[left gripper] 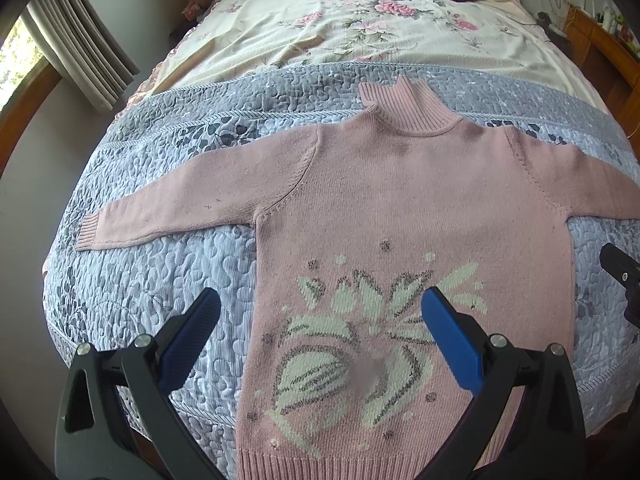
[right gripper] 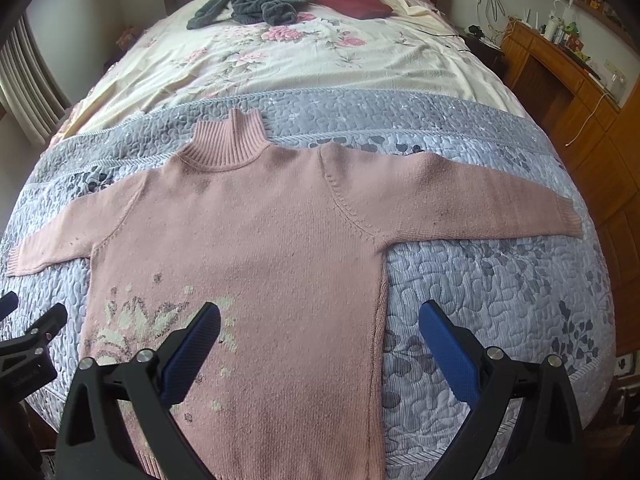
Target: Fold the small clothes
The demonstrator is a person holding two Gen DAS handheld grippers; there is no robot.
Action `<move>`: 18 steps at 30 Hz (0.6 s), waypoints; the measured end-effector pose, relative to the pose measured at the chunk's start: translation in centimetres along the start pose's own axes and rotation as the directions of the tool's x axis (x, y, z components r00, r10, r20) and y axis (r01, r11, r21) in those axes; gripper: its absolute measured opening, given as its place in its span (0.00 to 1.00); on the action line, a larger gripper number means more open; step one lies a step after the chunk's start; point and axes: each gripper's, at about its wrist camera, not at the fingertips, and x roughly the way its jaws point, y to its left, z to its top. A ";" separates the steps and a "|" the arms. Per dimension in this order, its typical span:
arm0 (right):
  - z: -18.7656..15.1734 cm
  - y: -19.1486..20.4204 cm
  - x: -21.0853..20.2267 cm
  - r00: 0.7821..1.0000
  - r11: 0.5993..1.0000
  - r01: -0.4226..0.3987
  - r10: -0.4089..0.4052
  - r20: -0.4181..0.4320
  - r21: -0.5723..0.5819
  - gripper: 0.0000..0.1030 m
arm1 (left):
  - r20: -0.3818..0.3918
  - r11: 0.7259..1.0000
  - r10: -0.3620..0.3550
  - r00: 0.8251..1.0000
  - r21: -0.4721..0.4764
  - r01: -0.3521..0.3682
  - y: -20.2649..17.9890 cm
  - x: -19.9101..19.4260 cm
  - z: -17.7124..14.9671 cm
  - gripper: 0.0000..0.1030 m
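A small pink knitted sweater [left gripper: 400, 200] [right gripper: 248, 240] with a ribbed high collar and a pale flower pattern lies flat, front up, on the grey-blue quilt, both sleeves spread out sideways. My left gripper [left gripper: 320, 304] hovers open above the sweater's lower left edge, nothing between its blue pads. Over the sweater's lower right side seam my right gripper [right gripper: 320, 316] hangs open and holds nothing. Its black body also shows at the right edge of the left wrist view, and the left gripper's body sits at the left edge of the right wrist view.
The grey-blue quilt [left gripper: 160, 280] covers the bed's near half, a floral cream sheet [right gripper: 280, 60] the far half. A heap of dark grey clothes [right gripper: 256, 4] and a dark red garment [right gripper: 352, 0] lie near the headboard. A wooden dresser [right gripper: 580, 100] stands right; curtains [left gripper: 80, 40] hang left.
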 end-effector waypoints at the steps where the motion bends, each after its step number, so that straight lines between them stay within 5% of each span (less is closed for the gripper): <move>1: 0.0 0.0 0.0 1.000 1.000 0.000 0.000 0.000 -0.001 0.96 | 0.000 1.000 0.000 1.000 0.000 0.000 0.0 0.0 0.0 0.97; 18: 0.2 -1.3 0.7 1.000 1.000 0.003 -0.003 -0.002 0.006 0.96 | 0.011 1.000 -0.025 1.000 -0.003 0.025 -0.9 0.1 0.2 0.97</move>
